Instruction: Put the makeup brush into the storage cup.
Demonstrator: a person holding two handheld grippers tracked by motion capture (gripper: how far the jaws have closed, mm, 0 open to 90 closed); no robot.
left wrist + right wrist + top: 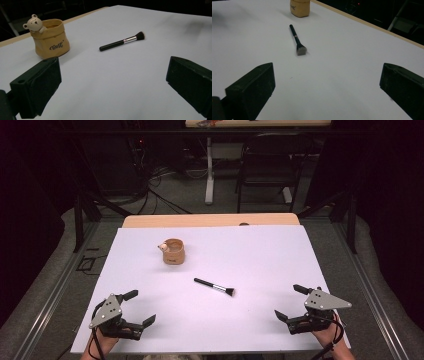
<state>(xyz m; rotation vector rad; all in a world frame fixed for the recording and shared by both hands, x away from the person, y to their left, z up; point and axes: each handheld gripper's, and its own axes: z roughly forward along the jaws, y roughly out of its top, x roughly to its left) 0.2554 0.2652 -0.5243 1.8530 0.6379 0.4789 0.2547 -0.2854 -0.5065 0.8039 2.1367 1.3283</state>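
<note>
The tabletop (260, 260) in front of you was covered by a white sheet, with a strip of bare wood along its far edge. Your left gripper (140, 307) rested at about 7 o'clock on the sheet, near the front edge, and its jaws were spread wide with nothing between them. Your right gripper (292, 302) rested at about 5 o'clock, and its jaws were also spread wide and held nothing. A small tan pot (173, 252) with a little bear figure (34, 23) on its rim stood upright at about 11 o'clock from the centre of the sheet. A black makeup brush (215, 287) lay flat near the centre, well apart from the pot, with its bristles pointing toward 4 o'clock and its handle toward 10 o'clock.
</note>
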